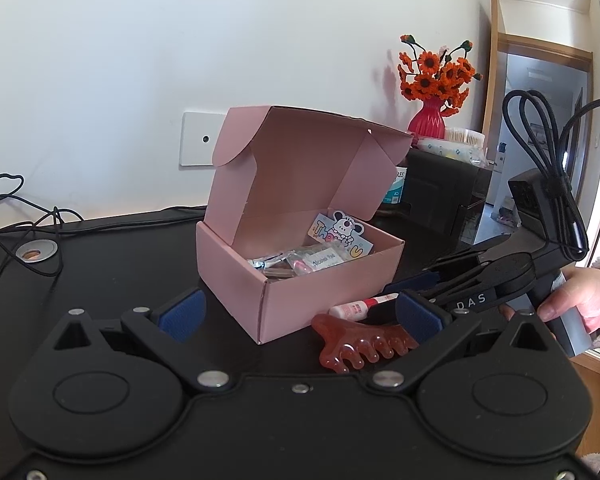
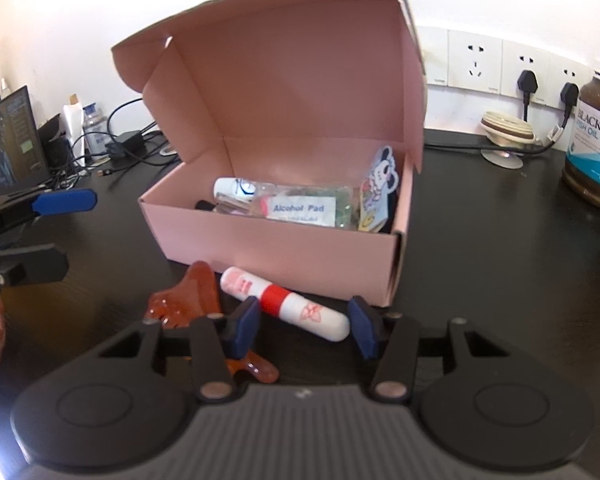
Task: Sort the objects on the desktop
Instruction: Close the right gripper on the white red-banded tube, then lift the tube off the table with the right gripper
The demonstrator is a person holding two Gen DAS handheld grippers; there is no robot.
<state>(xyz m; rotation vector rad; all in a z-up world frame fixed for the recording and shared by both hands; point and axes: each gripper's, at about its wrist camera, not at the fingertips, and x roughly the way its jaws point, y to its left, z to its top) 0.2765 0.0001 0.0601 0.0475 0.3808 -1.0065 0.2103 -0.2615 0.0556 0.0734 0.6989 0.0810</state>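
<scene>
Where labels read | packet [image 2: 300, 209] "Alcohol Pad" | jar [image 2: 594, 136] "FISH OIL 1000"

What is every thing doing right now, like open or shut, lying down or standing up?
Pink box: lid open, small items inside.
White tube: lying on the desk between the right gripper's open jaws, not squeezed.
Red comb: lying flat beside the box.
Left gripper: open, holding nothing.
Fish oil jar: upright, lid on.
Wall plugs: plugged in.

light: bright daylight, right side | edges: fisheye-curved | right view: slightly soft
</scene>
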